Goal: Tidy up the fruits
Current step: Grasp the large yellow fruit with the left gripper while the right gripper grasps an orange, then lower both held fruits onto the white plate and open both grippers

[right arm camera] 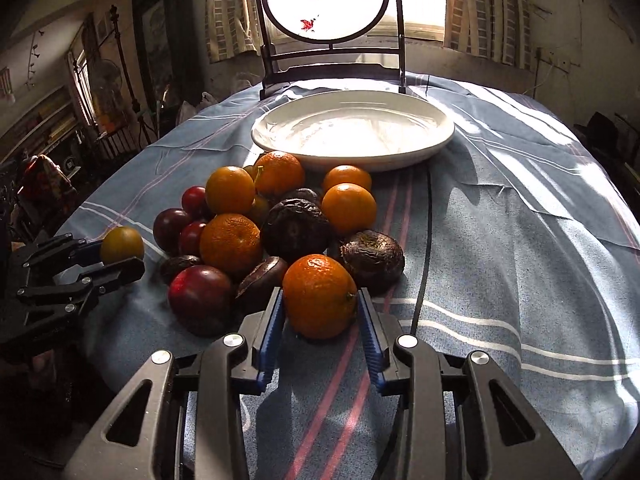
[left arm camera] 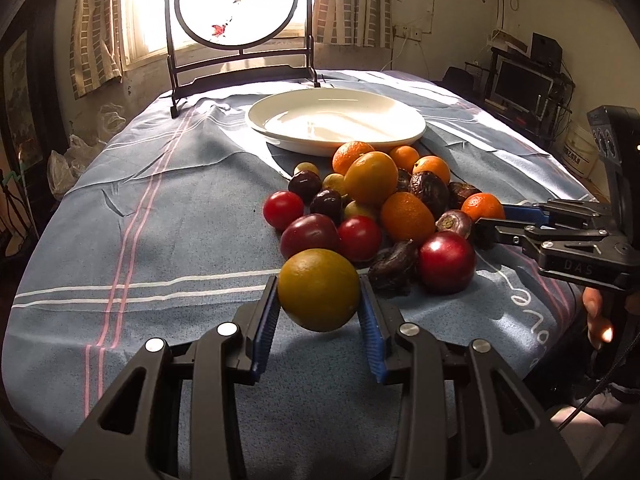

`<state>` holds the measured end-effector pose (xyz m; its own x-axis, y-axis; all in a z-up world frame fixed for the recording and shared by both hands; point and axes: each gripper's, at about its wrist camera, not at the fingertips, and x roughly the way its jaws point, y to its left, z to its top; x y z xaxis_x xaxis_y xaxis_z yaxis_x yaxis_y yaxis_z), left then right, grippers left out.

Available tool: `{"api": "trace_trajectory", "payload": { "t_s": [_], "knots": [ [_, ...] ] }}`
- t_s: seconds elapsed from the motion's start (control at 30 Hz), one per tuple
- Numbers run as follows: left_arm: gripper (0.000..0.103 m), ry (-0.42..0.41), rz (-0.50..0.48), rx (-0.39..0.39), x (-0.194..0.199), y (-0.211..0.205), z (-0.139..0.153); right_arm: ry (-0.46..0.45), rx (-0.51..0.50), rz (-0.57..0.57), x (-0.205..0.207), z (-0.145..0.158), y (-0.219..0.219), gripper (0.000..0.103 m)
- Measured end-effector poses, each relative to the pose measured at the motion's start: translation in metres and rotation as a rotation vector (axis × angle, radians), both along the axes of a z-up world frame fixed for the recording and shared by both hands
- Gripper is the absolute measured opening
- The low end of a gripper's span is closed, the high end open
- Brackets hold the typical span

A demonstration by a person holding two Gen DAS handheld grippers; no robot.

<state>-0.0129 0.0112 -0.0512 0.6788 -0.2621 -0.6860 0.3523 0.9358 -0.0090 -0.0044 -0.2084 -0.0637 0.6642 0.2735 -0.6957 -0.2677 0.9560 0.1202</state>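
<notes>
A pile of fruit [left arm camera: 384, 204] lies on the blue striped cloth: oranges, red and dark plums, wrinkled dark passion fruit, small green ones. A white plate [left arm camera: 336, 120] stands empty behind the pile; it also shows in the right wrist view [right arm camera: 352, 128]. My left gripper [left arm camera: 319, 304] is shut on a yellow-green round fruit [left arm camera: 319, 290], held just off the cloth at the pile's near edge; the fruit also shows in the right wrist view [right arm camera: 122, 245]. My right gripper [right arm camera: 320, 308] is shut on an orange [right arm camera: 319, 296] at the pile's right side, resting on or just above the cloth.
A dark wooden stand with a round painted screen [left arm camera: 239, 4] stands behind the plate at the table's far edge. A thin black cable [right arm camera: 427, 240] runs across the cloth right of the pile. Bare cloth [left arm camera: 140, 220] lies left of the pile.
</notes>
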Motion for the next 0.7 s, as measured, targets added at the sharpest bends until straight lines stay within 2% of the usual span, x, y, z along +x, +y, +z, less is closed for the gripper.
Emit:
{"api": "trace_trajectory", "payload": {
  "t_s": [0.2,0.3,0.4,0.5,0.7],
  "knots": [
    [0.037,-0.034,0.012,-0.056,0.011,0.008,0.019,-0.054,0.148,0.015,-0.001,0.037,-0.024,0.036],
    [0.037,-0.038,0.003,-0.085,0.03,0.005,0.032,-0.071,0.175,-0.003,0.018,0.057,-0.034,0.036],
    [0.037,-0.054,-0.004,-0.079,0.056,-0.005,0.043,-0.068,0.196,-0.014,0.045,0.068,-0.04,0.036],
    [0.037,-0.025,-0.018,-0.08,0.091,-0.02,0.048,-0.021,0.225,-0.019,0.081,0.067,-0.042,0.036],
    [0.038,0.077,-0.017,-0.042,0.168,-0.056,0.039,0.073,0.208,-0.045,0.151,0.046,-0.032,0.037]
  ]
}}
